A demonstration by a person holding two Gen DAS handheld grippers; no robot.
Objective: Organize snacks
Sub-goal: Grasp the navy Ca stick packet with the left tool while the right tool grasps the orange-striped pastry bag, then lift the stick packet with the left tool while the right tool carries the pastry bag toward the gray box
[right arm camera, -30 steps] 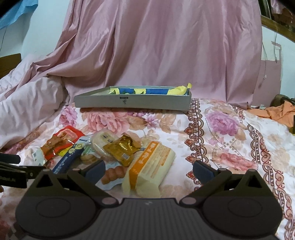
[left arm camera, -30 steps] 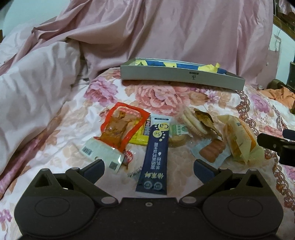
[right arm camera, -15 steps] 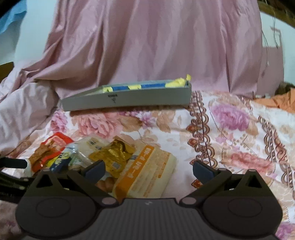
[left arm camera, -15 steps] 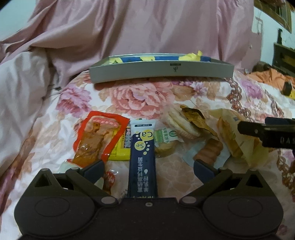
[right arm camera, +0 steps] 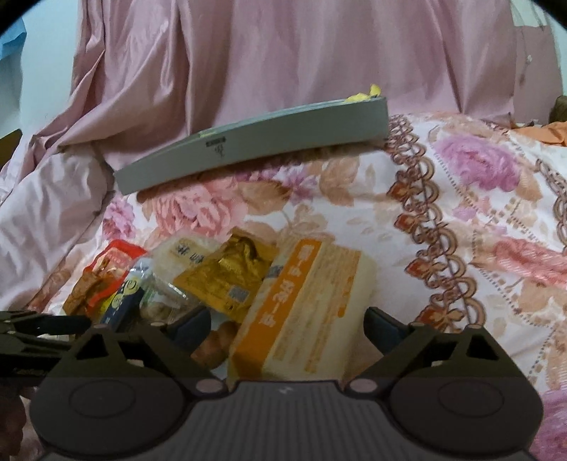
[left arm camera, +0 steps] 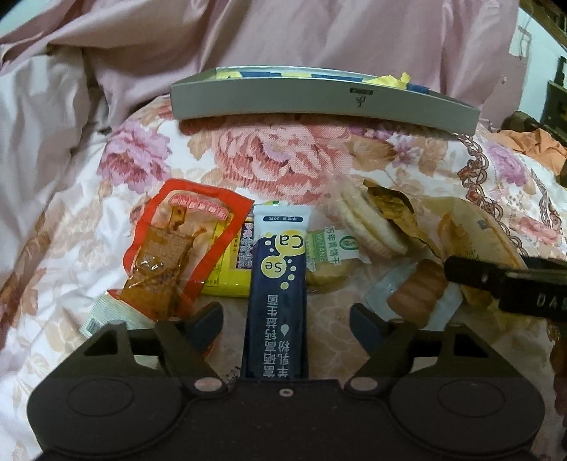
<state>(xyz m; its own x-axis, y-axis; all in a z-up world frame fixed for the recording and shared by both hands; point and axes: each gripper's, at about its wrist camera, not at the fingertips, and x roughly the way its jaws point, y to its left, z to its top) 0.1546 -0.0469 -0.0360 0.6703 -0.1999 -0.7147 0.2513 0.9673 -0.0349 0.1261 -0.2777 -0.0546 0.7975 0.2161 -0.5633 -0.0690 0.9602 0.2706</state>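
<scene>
Several snack packs lie in a heap on the floral bedspread. My left gripper [left arm camera: 286, 321] is open, its jaws on either side of a dark blue stick pack [left arm camera: 278, 301]. A red pack [left arm camera: 177, 248] lies to its left, a yellow pack [left arm camera: 230, 273], a biscuit pack [left arm camera: 329, 262] and round crackers [left arm camera: 368, 227] beyond. My right gripper [right arm camera: 287, 328] is open around the near end of an orange and cream pack [right arm camera: 304, 308]. A gold pack [right arm camera: 230, 273] lies left of it. A grey tray [left arm camera: 319, 103] stands at the back; it also shows in the right wrist view [right arm camera: 255, 149].
Pink bedding [left arm camera: 319, 32] is piled behind the tray and at the left [left arm camera: 39, 149]. A sausage pack [left arm camera: 414, 290] lies beside the right gripper's finger [left arm camera: 503, 283]. The left gripper's body [right arm camera: 32, 337] shows at the left edge of the right wrist view.
Both grippers have moved forward and down into the heap. The blue stick pack now lies between the left jaws and the orange pack between the right jaws.
</scene>
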